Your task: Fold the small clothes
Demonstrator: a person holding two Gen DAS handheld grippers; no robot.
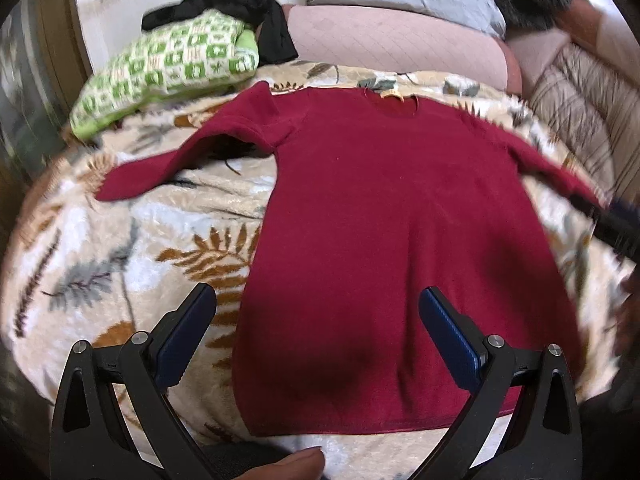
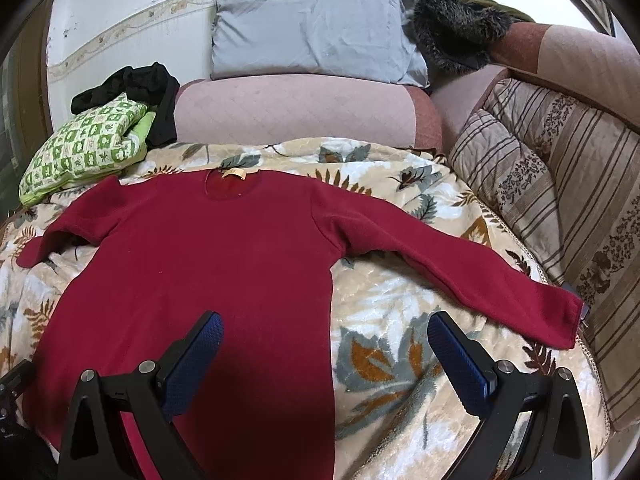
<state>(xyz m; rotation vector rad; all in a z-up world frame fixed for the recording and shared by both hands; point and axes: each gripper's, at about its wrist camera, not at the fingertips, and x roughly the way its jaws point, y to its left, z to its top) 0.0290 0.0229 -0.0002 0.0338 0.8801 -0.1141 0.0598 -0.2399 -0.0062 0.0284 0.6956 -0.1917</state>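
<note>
A dark red long-sleeved sweater (image 1: 360, 208) lies flat, neck away from me, on a leaf-patterned blanket (image 1: 120, 240). Its left sleeve (image 1: 168, 164) is bent outward and its right sleeve (image 2: 460, 264) stretches out to the right. My left gripper (image 1: 318, 300) is open and empty, hovering over the sweater's lower left edge. My right gripper (image 2: 326, 332) is open and empty, above the sweater's lower right edge (image 2: 312, 320). The right gripper also shows blurred at the right edge of the left wrist view (image 1: 616, 228).
A green patterned pillow (image 2: 84, 144) with black clothes (image 2: 136, 84) on it lies at the back left. A pink bolster (image 2: 296, 112), a grey pillow (image 2: 312, 28) and a dark furry garment (image 2: 452, 32) are at the back. Striped cushions (image 2: 560, 208) line the right side.
</note>
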